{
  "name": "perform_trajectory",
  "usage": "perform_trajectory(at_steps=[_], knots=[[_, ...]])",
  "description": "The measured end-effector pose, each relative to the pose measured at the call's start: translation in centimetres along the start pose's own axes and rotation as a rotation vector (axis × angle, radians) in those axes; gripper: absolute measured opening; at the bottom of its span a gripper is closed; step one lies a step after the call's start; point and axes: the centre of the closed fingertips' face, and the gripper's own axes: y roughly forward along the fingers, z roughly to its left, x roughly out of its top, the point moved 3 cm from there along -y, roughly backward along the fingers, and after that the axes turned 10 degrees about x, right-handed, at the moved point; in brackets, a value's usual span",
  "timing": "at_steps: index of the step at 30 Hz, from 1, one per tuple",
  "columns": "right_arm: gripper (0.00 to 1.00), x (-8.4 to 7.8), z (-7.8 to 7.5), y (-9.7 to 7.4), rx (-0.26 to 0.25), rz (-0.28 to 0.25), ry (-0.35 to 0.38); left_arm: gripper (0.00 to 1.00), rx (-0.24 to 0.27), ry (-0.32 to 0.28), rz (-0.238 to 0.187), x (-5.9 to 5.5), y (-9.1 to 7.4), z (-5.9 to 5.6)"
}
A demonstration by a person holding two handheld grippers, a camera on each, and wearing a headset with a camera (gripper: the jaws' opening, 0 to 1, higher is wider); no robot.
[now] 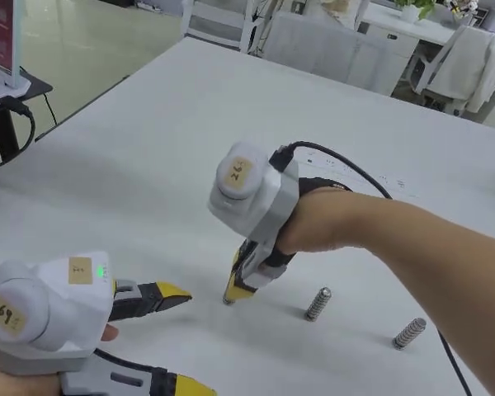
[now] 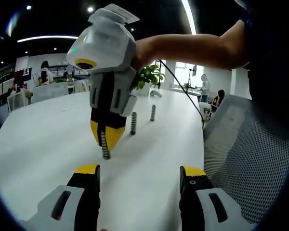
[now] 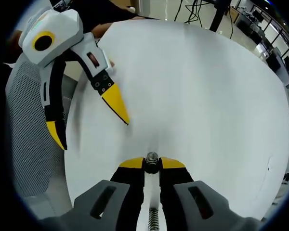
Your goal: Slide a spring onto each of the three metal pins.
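My right gripper (image 1: 231, 294) points straight down at the white table (image 1: 148, 148), shut on an upright spring (image 2: 104, 141) whose lower end touches the tabletop. The right gripper view has this spring (image 3: 152, 163) pinched between the yellow tips. To its right, two more springs (image 1: 318, 304) (image 1: 409, 332) stand on the table, seemingly on pins. The left gripper view has them as upright coils (image 2: 133, 123) (image 2: 152, 112) behind the held one. My left gripper (image 1: 194, 338) hovers open at the lower left, holding nothing, its jaws aimed at the right gripper.
A black cable (image 1: 346, 165) runs from the right gripper across the table. A grey mesh chair (image 2: 250, 159) stands by the table's near side. Chairs and white cabinets (image 1: 338, 41) line the far edge. A stand with cables (image 1: 8, 107) is at the left.
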Motion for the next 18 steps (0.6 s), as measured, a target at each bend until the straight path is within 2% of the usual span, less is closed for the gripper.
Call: perform_trajectory(at_steps=[12,18], knots=[[0.10,0.01,0.26,0.21,0.009,-0.004,-0.010,0.62,-0.003,0.001,-0.001,0.09,0.20,-0.03],[0.16,-0.06,0.28,0.23,0.012,-0.010,-0.005,0.63,-0.001,0.000,0.001,0.01,0.15,0.08]])
